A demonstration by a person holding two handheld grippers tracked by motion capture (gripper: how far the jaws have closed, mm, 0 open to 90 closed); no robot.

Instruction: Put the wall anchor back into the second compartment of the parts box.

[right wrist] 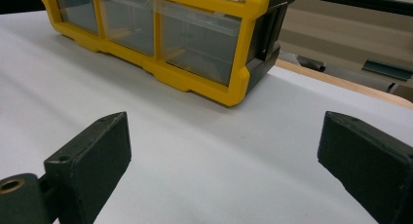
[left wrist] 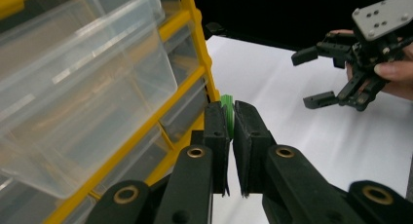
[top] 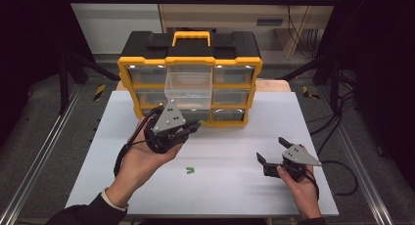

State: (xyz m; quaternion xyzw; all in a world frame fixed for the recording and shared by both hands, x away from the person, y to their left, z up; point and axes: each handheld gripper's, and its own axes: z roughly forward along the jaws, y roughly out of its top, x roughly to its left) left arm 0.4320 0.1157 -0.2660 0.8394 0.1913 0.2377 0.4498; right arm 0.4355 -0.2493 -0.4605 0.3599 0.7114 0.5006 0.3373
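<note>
A yellow and black drawer organiser (top: 190, 78) stands at the back of the white table (top: 230, 186), with a clear plastic drawer (top: 189, 84) pulled out of its middle column. My left gripper (top: 198, 123) is raised in front of the organiser's lower drawers, shut on a small green ribbed part (left wrist: 227, 113) pinched between its pads. The pulled-out drawer (left wrist: 83, 87) looms at the left of the left gripper view. A second small green part (top: 190, 170) lies on the table in front. My right gripper (top: 274, 149) rests low at the right, open, nothing between its jaws.
The organiser's yellow frame (right wrist: 195, 78) and clear closed drawers (right wrist: 195, 44) lie ahead of the right gripper. The table's right edge and a wooden board (right wrist: 341, 83) are behind it. Metal rails (top: 39, 151) run beside the table, cables (top: 337, 181) trail at the right.
</note>
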